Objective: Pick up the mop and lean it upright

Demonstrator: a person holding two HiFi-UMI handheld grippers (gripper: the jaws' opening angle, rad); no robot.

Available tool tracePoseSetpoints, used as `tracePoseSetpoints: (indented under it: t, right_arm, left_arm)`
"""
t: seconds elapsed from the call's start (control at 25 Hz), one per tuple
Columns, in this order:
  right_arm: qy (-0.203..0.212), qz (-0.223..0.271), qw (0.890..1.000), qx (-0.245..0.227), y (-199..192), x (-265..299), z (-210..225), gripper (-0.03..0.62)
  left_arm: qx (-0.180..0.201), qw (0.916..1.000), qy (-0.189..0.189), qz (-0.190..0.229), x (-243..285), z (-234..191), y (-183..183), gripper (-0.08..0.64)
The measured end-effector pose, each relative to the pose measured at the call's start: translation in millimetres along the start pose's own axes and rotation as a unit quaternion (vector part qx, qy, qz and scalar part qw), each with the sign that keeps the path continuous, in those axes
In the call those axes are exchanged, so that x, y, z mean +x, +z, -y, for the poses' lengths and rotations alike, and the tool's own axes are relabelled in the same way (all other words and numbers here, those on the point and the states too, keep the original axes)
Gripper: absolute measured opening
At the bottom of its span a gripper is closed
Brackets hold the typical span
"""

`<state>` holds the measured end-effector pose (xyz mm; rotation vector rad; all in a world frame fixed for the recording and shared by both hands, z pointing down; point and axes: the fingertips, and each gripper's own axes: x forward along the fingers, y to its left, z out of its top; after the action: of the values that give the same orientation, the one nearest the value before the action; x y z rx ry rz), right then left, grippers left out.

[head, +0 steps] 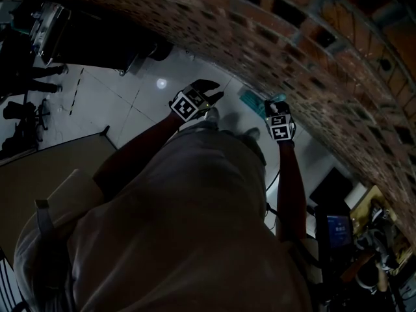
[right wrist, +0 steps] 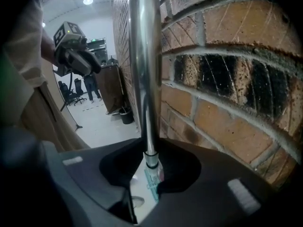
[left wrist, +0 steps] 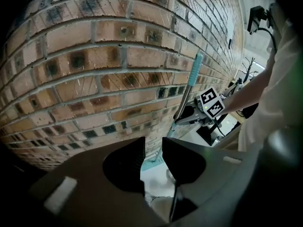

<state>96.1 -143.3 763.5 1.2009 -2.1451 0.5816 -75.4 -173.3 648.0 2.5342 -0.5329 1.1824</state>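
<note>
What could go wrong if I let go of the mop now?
1. Only the right gripper holds the mop pole. The left gripper is open and off it, so the pole may tip sideways along the brick wall.
2. The floor under the mop head looks smooth, so the head could slide out.

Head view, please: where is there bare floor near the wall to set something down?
Bare pale floor lies left of the left tool, between the brick wall and dark furniture. Near the right tool, shut on the mop, the wall strip is taken; lower right is crowded with a screen and clutter.
</note>
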Motion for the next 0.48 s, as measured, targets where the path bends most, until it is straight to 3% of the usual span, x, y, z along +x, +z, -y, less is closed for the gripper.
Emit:
tracePoseSetpoints:
  t: [0.48]
  right_arm:
    - [-0.007,-0.021,1.0,-0.004,-14.7,12.5,8.2,0.103]
  left_arm:
    - [-0.001,1.0,0.002,-0.006,-0.9,-1.9,-2.7,0.132]
